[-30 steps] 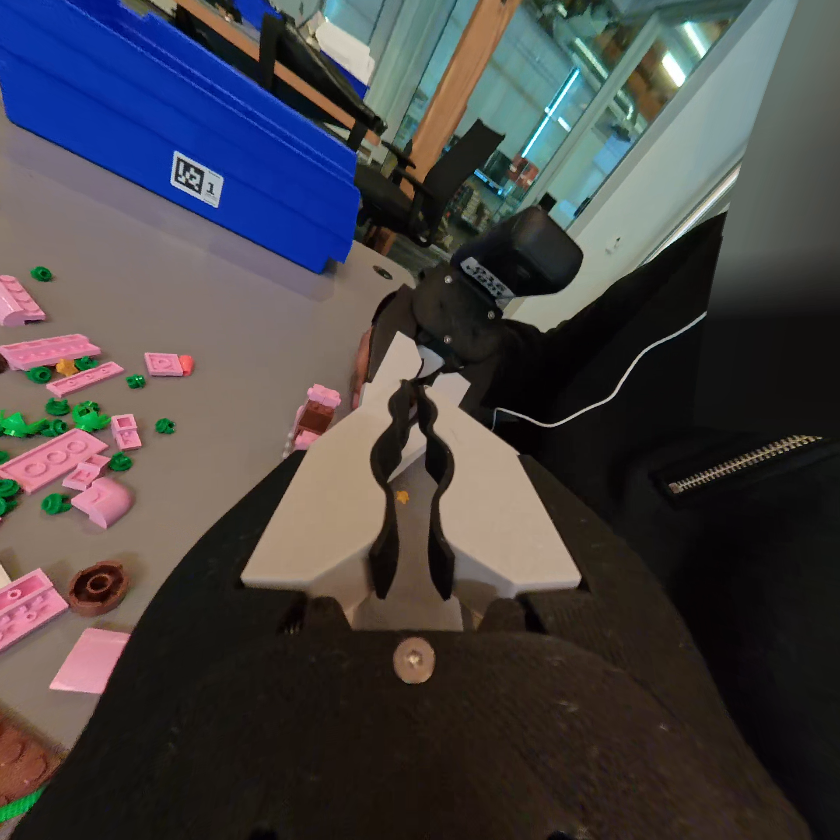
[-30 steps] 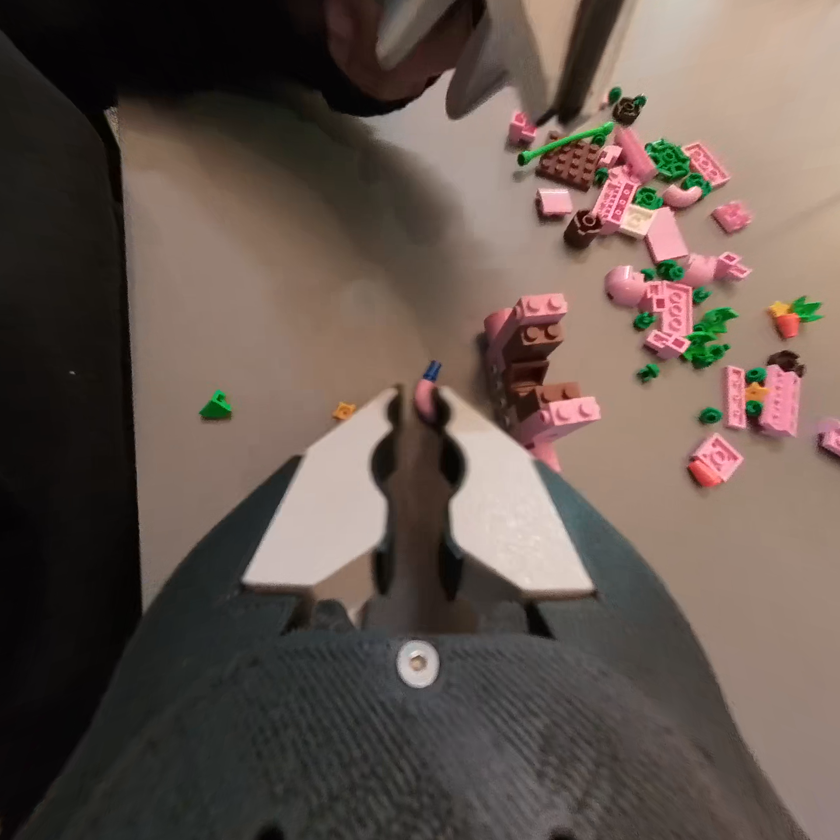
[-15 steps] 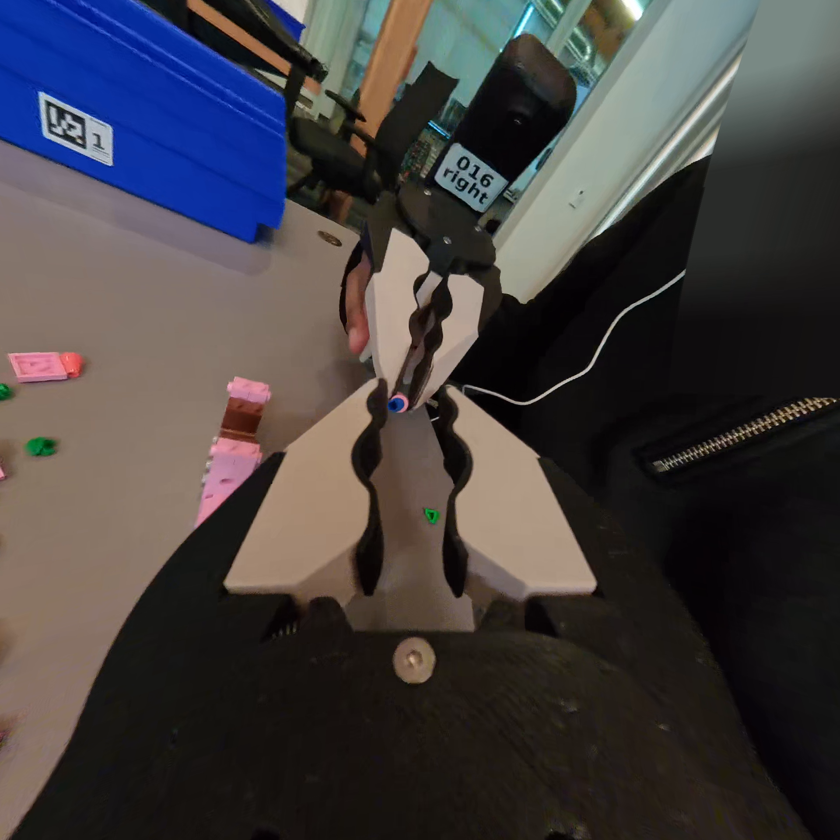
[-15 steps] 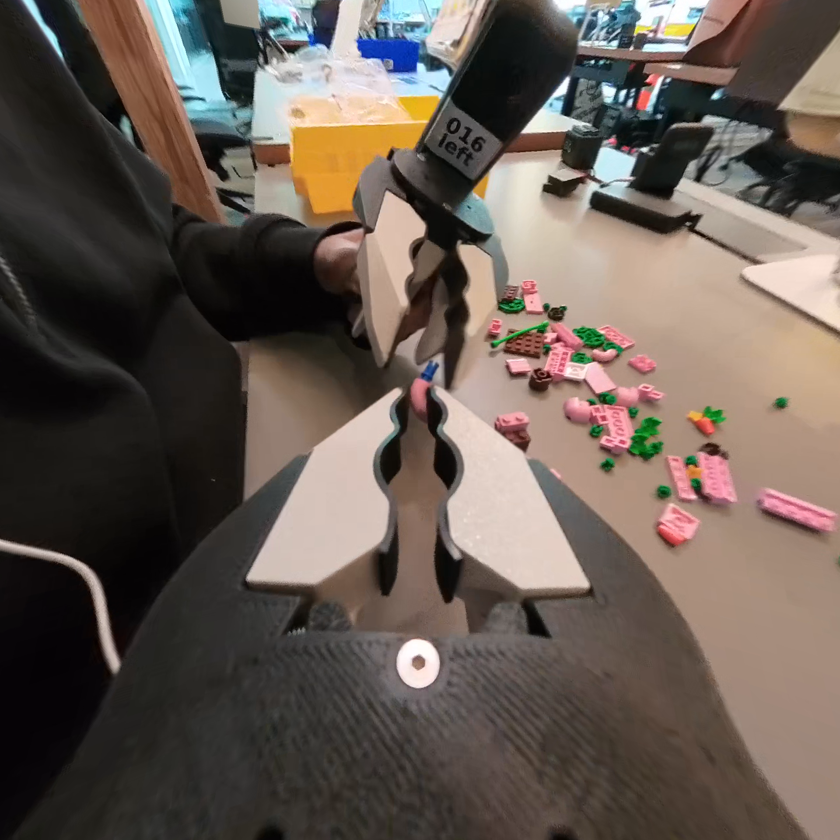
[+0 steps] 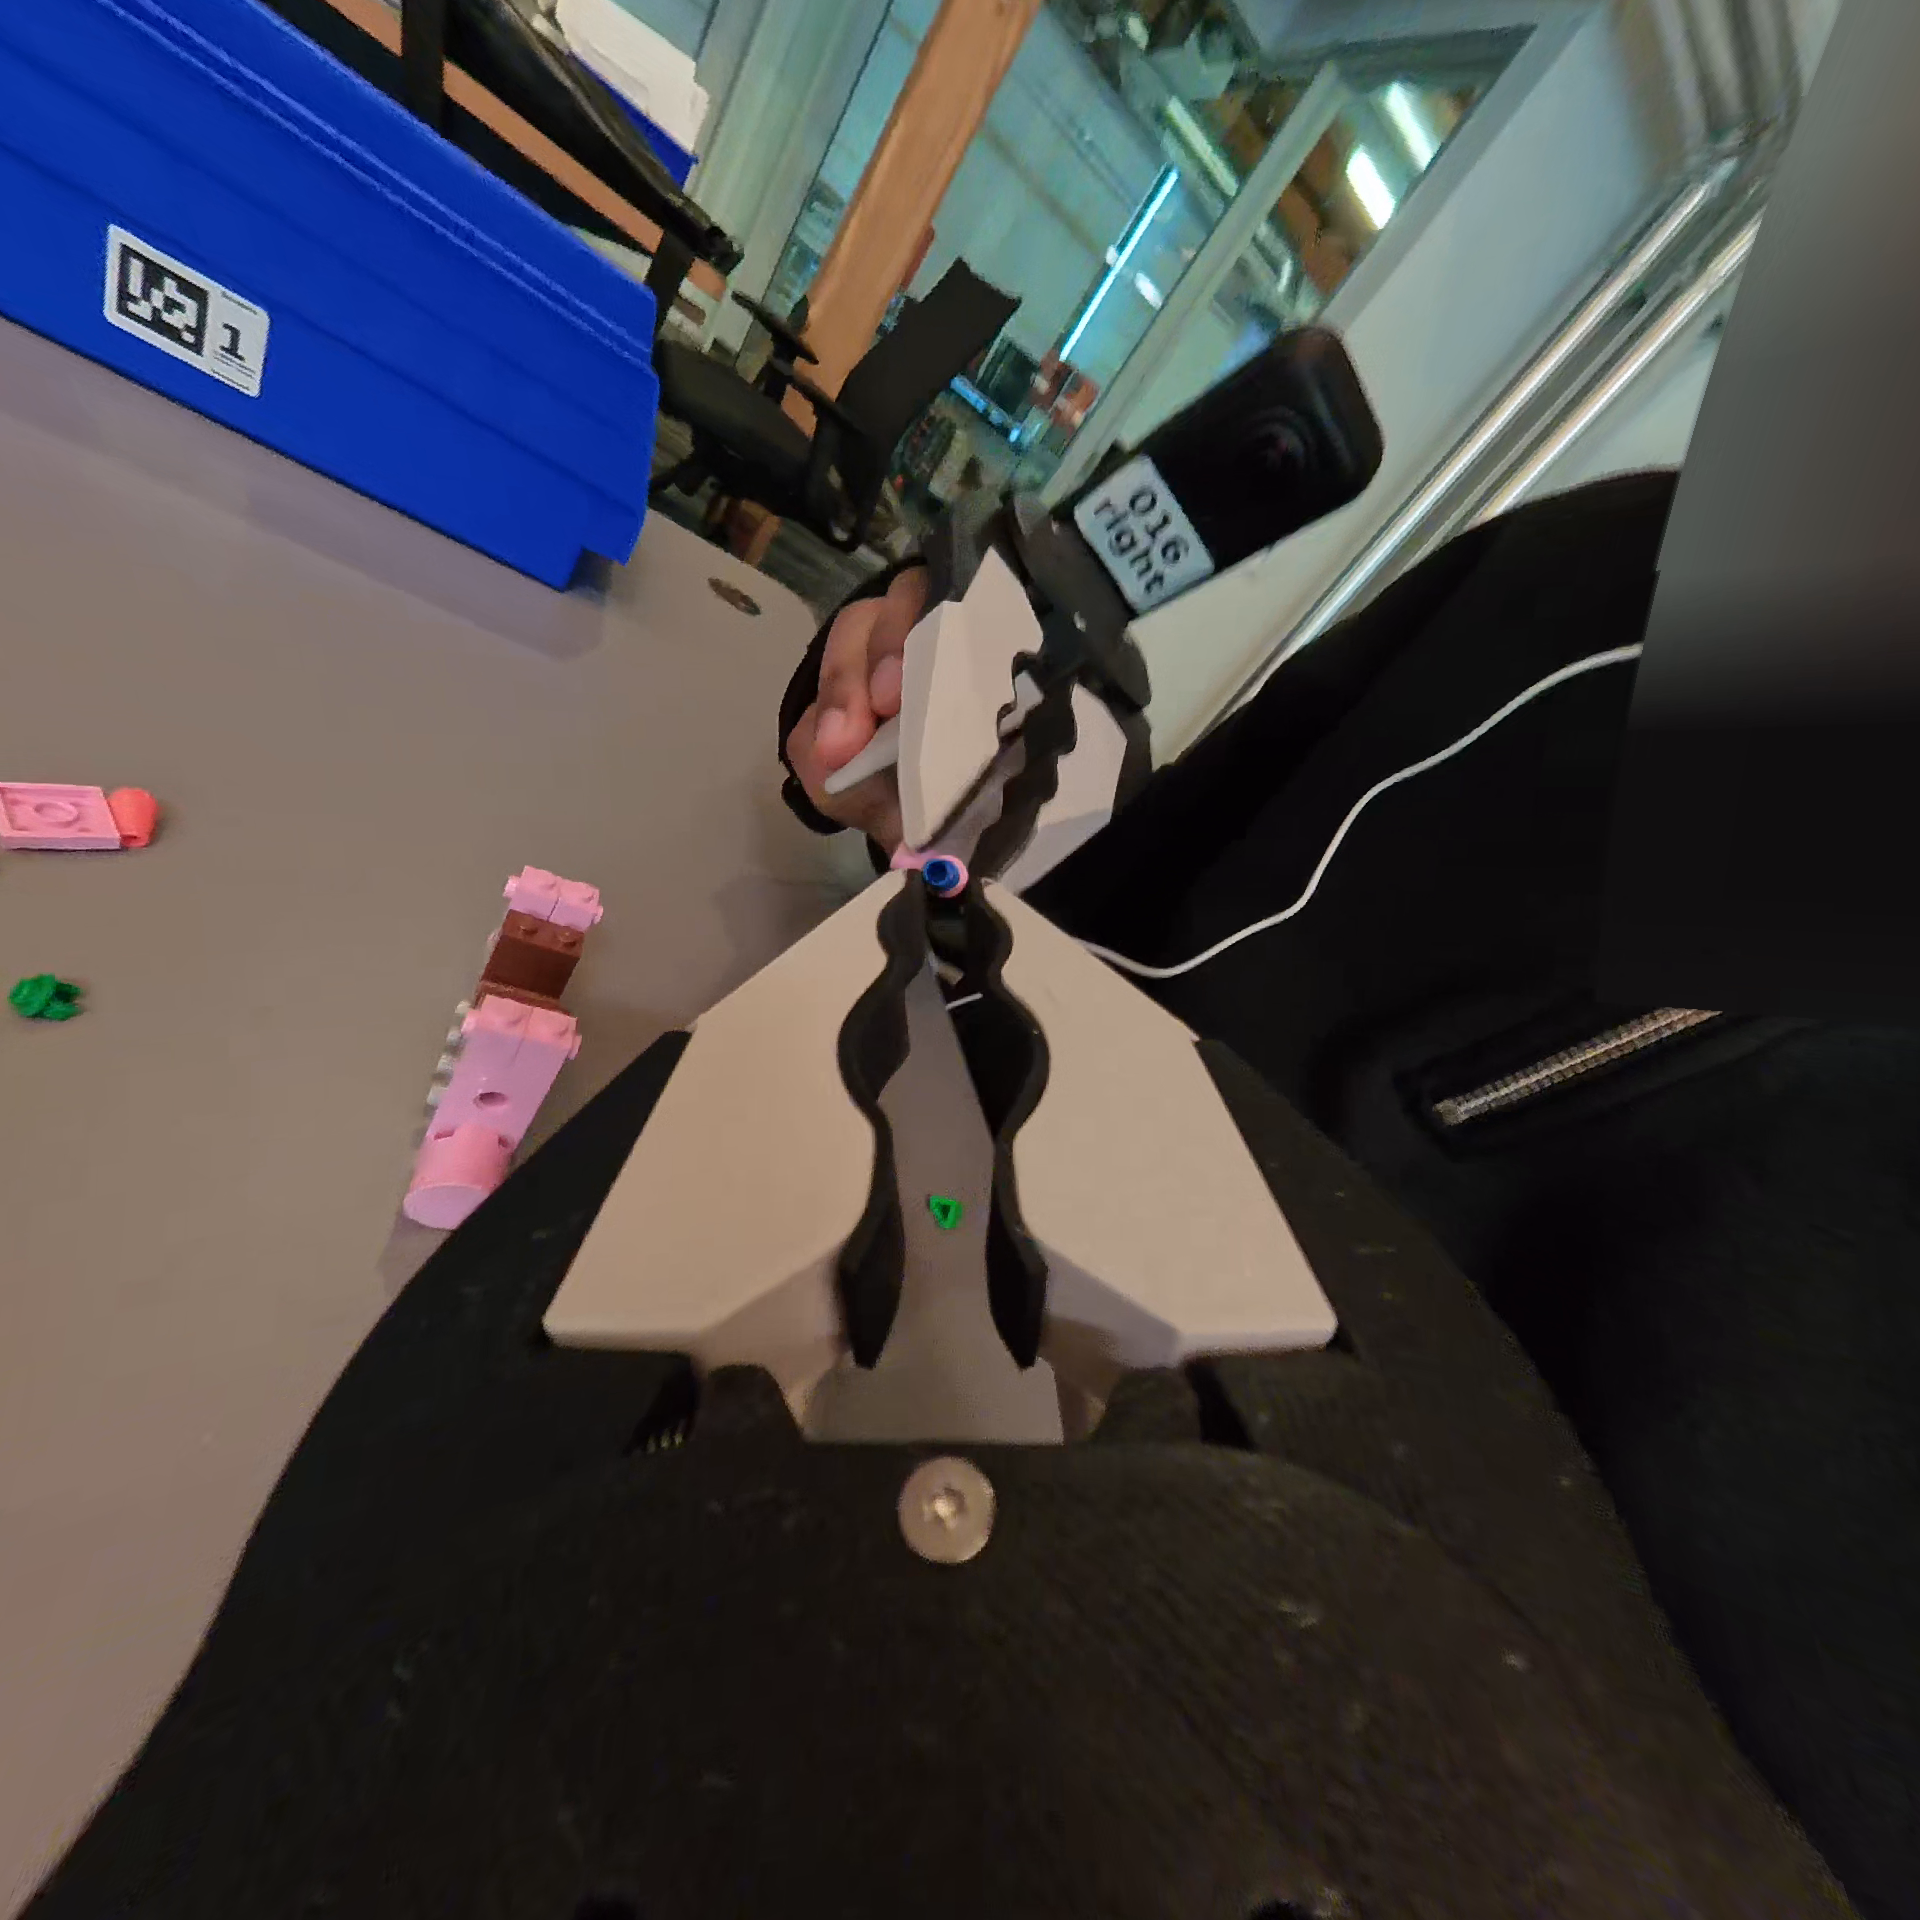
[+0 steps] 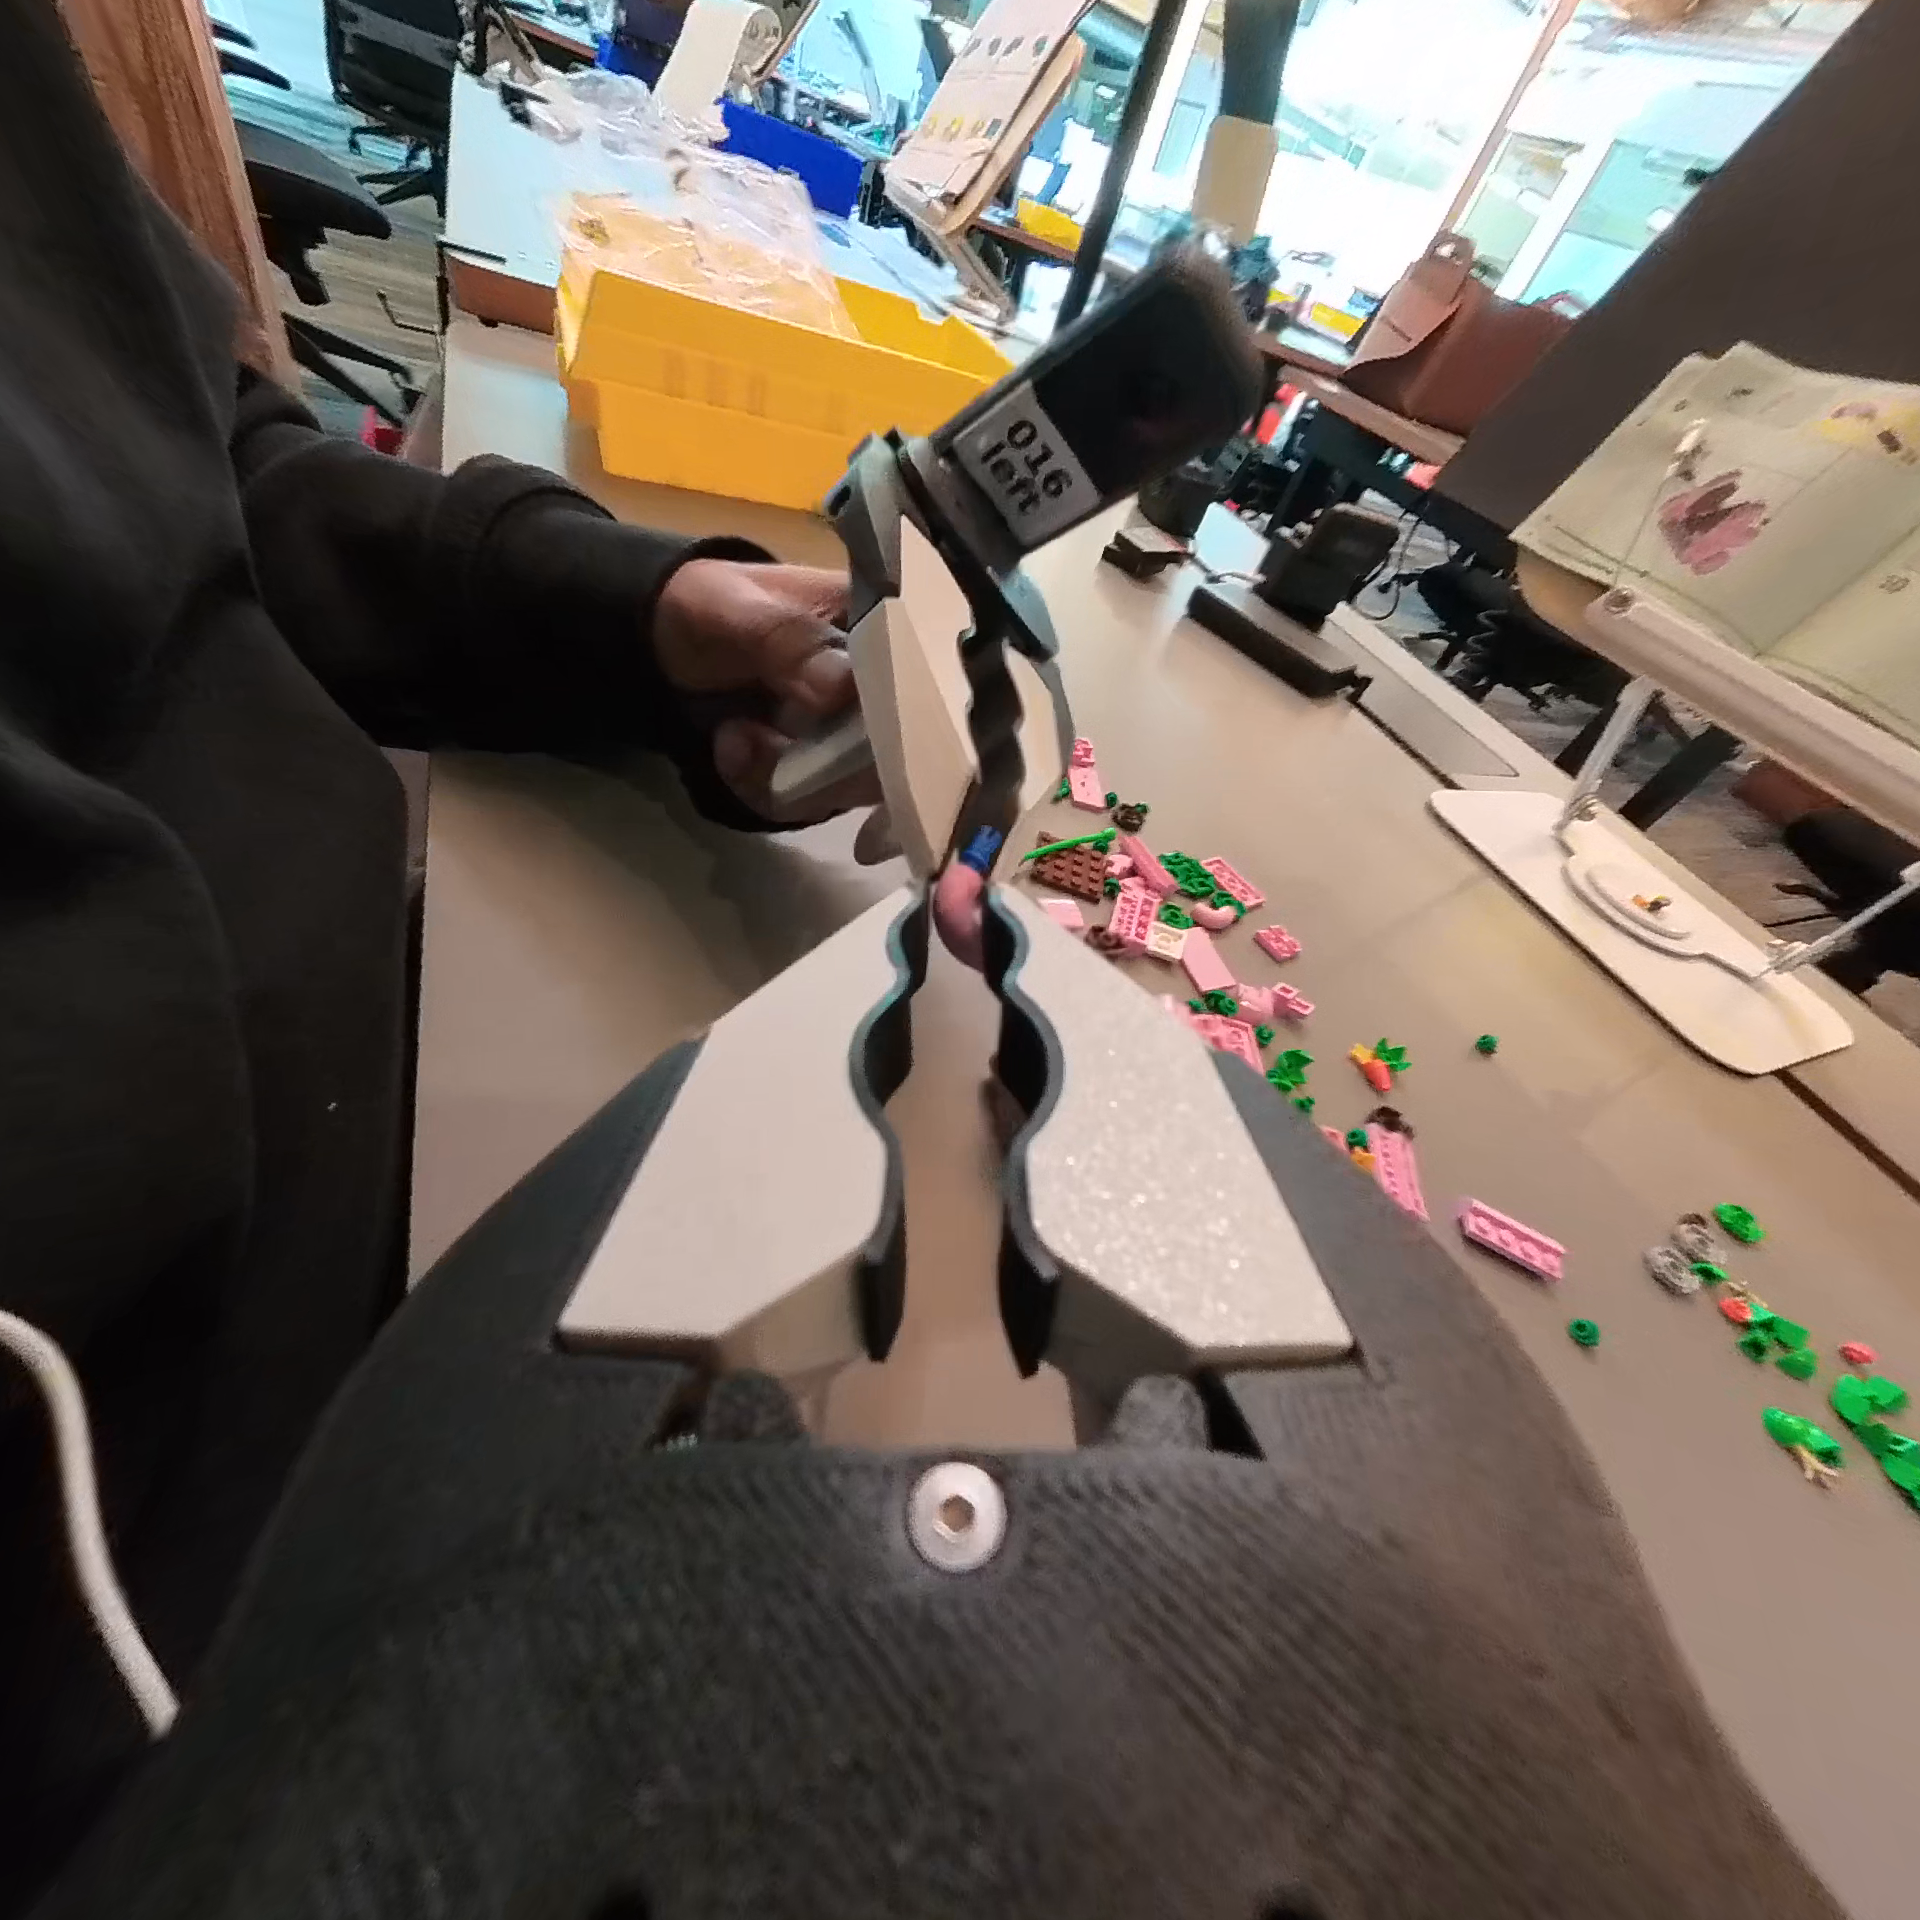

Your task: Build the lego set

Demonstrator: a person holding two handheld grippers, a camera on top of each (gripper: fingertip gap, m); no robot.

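My right gripper point(image 6: 954, 912) is shut on a small rounded pink piece point(image 6: 958, 930) with a blue pin point(image 6: 975, 847) sticking out of its top. My left gripper point(image 5: 940, 906) meets it tip to tip above the table, and its tips are closed around the blue pin point(image 5: 940, 875). The right gripper point(image 5: 940, 847) comes down from above in the left wrist view. The left gripper point(image 6: 961, 836) comes down from above in the right wrist view. A partly built pink and brown model point(image 5: 514, 1029) lies on its side on the grey table point(image 5: 312, 727).
Loose pink, green and brown pieces point(image 6: 1174, 914) are scattered on the table to the right. A tiny green piece point(image 5: 943, 1210) lies below my left fingers. A blue bin point(image 5: 364, 270), a yellow bin point(image 6: 748, 395) and a white stand base point(image 6: 1642, 935) stand farther off. Less than 4 cm separates the two grippers' tips.
Both grippers lifted off the table and turned to face each other. The left gripper opened, then closed its tips on the blue pin held up by the right gripper.
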